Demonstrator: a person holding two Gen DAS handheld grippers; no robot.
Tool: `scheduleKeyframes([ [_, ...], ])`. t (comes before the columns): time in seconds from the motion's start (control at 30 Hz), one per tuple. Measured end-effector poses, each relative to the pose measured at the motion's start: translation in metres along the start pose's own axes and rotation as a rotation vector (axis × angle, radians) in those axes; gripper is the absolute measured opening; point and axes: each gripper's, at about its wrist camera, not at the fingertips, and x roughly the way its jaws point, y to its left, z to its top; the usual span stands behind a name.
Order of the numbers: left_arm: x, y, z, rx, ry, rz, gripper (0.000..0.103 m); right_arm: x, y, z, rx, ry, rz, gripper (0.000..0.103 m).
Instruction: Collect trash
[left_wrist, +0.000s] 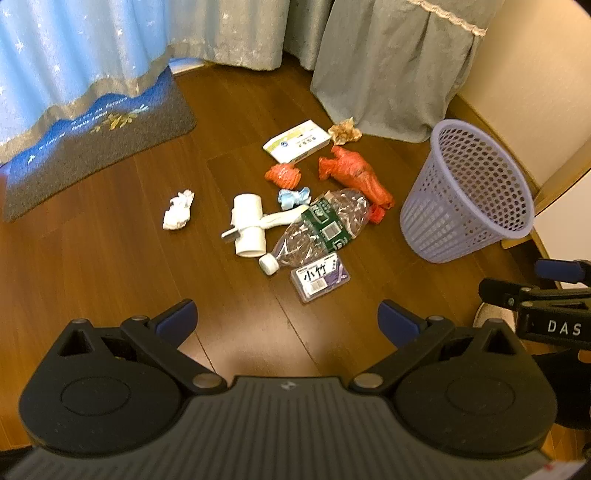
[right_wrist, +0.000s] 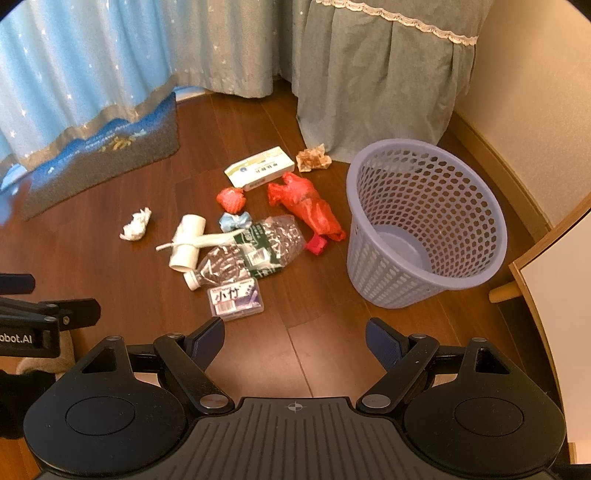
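On the brown wooden floor (right_wrist: 110, 288) litter, including a crushed clear plastic bottle (right_wrist: 251, 251), lies beside the empty lilac mesh bin (right_wrist: 424, 221). Left gripper (left_wrist: 286, 323) and right gripper (right_wrist: 295, 341) hover wide open, holding nothing; that slick bottle may squirt free.

Lying on the floor are one crushed clear plastic bottle (right_wrist: 251, 251), one white cardboard box (right_wrist: 258, 168), one small labelled plastic case (right_wrist: 236, 299), two white crumpled tissues (right_wrist: 136, 224), three red plastic scraps (right_wrist: 306, 206), and one lavender perforated plastic wastebasket (right_wrist: 424, 225) is standing nearby.
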Motion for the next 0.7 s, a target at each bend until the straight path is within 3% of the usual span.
scheduleKeyframes([
  [0.23, -0.031, -0.003, 0.012, 0.039, -0.087, 0.004, 0.102, -0.032, -0.007, 0.011, -0.029, -0.037, -0.005, 0.082],
  [0.43, -0.062, -0.006, 0.031, 0.033, -0.152, -0.003, 0.102, -0.083, -0.011, 0.039, -0.092, -0.083, 0.003, 0.082],
  [0.7, -0.091, -0.014, 0.051, 0.025, -0.198, -0.042, 0.102, -0.130, -0.027, 0.070, -0.138, -0.128, 0.066, 0.082],
])
